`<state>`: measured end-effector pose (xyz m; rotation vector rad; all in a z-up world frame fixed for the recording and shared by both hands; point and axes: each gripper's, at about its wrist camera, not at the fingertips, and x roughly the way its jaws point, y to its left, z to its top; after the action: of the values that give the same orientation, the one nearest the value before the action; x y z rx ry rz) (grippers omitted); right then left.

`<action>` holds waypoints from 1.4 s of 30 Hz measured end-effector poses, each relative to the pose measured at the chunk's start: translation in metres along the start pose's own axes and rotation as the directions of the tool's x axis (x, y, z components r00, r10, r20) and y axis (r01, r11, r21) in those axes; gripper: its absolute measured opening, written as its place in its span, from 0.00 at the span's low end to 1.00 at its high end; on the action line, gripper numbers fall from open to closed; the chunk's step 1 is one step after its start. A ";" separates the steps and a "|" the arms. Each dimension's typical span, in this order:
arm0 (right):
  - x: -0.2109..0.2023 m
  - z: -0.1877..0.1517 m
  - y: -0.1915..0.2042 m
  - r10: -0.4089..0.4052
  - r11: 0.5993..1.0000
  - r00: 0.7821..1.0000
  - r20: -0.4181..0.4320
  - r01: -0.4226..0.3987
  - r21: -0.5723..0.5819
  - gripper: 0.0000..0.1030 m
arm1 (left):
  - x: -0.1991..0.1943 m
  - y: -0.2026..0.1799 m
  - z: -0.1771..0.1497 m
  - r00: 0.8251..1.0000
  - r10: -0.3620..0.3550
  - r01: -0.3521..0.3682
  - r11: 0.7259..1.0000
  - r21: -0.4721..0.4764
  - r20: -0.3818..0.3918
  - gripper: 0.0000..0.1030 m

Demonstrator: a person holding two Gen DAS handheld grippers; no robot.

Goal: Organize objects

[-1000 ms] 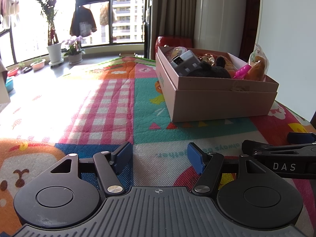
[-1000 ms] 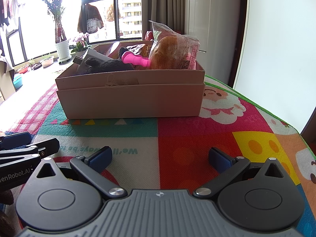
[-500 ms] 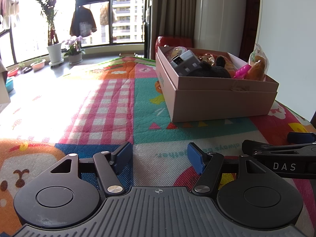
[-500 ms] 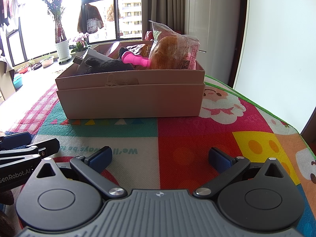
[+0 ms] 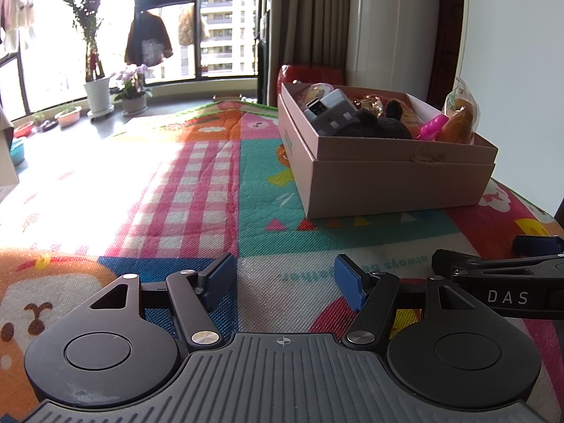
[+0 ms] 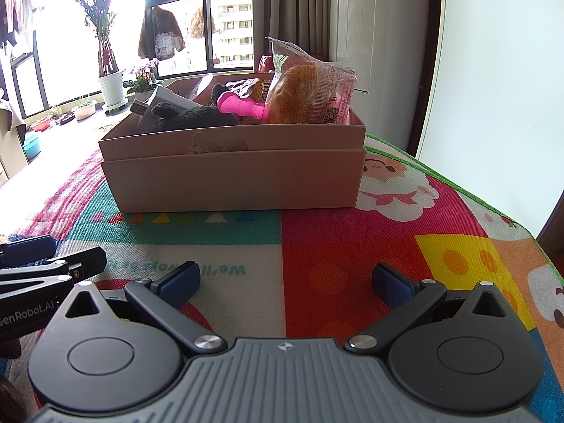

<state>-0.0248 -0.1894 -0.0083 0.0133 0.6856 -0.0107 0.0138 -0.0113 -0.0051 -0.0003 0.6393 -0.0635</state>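
Standing on the tabletop's play mat [image 6: 352, 246], the cardboard box [image 6: 232, 176] hides most of its jumbled contents; left gripper [image 5: 282, 278] and right gripper [image 6: 285, 282] show jaws parted, empty.

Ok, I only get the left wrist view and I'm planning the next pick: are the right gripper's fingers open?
Observer: Yes. The right gripper has its fingers spread wide, with nothing between them, above the colourful printed play mat.
Operator: What stands tallest in there?
Observer: The clear-wrapped bread packet at the right end of the beige cardboard box. From here its wrapper shows a pink printed panel with a QR code.
Operator: Anything lying against it?
Observer: The pink plastic toy lies lengthwise behind the dark plush toy, and one end appears to reach the packet.
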 end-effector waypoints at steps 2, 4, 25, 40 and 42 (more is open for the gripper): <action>0.000 0.000 0.000 0.000 1.000 1.000 0.000 0.000 0.000 1.00 | 0.000 0.000 0.000 1.000 -0.001 0.001 1.000 -0.001 0.000 0.67; 0.000 0.000 0.000 0.000 1.000 1.000 0.000 0.000 0.000 1.00 | 0.000 0.000 0.000 1.000 0.000 0.000 1.000 0.001 0.000 0.67; -0.002 0.000 0.000 0.000 1.000 1.000 0.000 0.000 0.000 1.00 | 0.001 0.001 0.000 1.000 0.007 -0.007 1.000 0.011 0.000 0.67; -0.001 0.001 0.000 0.000 1.000 1.000 -0.001 0.000 0.001 1.00 | 0.001 0.002 0.000 1.000 0.005 -0.005 1.000 0.010 -0.001 0.67; -0.001 0.001 0.000 0.001 1.000 1.000 -0.001 -0.001 0.002 1.00 | 0.000 0.002 0.000 1.000 0.005 -0.005 1.000 0.010 -0.001 0.67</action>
<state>-0.0250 -0.1896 -0.0065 0.0158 0.6867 -0.0104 0.0144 -0.0095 -0.0053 0.0112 0.6403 -0.0616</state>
